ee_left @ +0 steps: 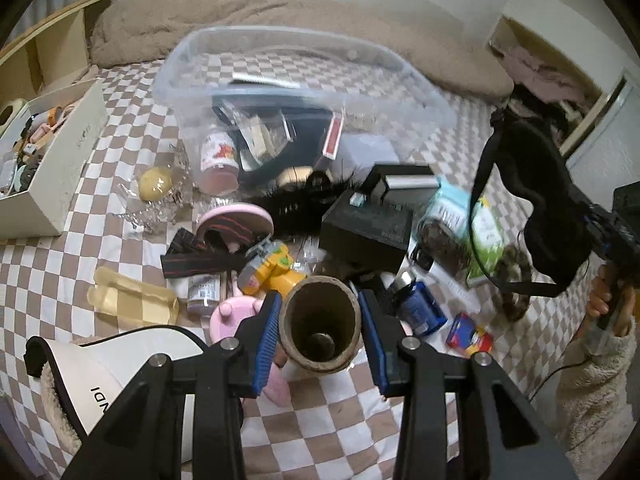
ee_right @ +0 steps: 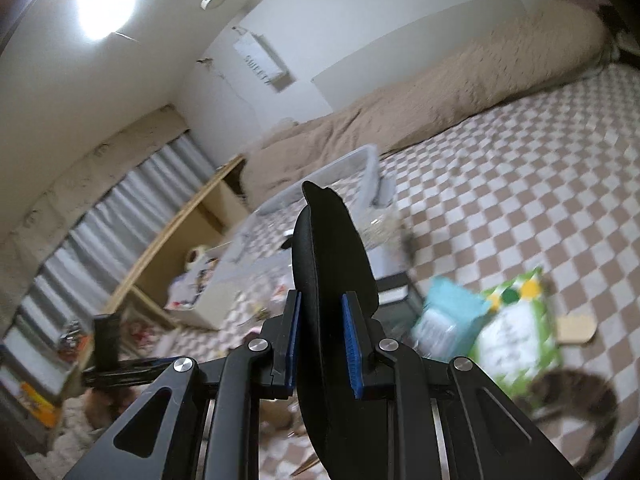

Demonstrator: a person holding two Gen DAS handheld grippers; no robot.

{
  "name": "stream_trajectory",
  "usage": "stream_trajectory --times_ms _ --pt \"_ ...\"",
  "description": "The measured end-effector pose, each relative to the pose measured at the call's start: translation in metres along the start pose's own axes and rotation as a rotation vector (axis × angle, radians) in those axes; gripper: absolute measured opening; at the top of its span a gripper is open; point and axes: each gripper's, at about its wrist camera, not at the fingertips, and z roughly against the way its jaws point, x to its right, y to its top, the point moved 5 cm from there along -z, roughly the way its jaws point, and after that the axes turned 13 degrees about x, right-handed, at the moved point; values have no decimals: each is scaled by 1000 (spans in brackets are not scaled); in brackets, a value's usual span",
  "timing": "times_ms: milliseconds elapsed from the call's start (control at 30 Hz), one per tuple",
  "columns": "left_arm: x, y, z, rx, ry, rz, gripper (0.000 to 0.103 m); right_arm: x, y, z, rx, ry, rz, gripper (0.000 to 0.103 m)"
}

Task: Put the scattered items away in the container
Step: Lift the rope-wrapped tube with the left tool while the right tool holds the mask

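While the left tongs [ee_left: 318, 322] clamp a cardboard tube [ee_left: 318, 330] low over the bed [ee_left: 328, 420], the right tongs [ee_right: 320, 344] grip a black eye mask [ee_right: 332, 248] aloft, right of the clear bin [ee_left: 280, 68].

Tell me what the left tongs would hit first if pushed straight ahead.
The cardboard tube between the left tongs leads; it would likely meet the yellow toy first, though depth is unclear.
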Motion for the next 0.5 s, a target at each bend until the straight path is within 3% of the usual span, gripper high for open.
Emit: stream_trajectory --times_ms 200,500 --pt "-5 -6 3 -6 5 -11 40 -16 -47 2 -86 63 -26 21" --pt "-47 -25 9 -53 190 -32 48 -8 -142 2 -250 98 -125 21"
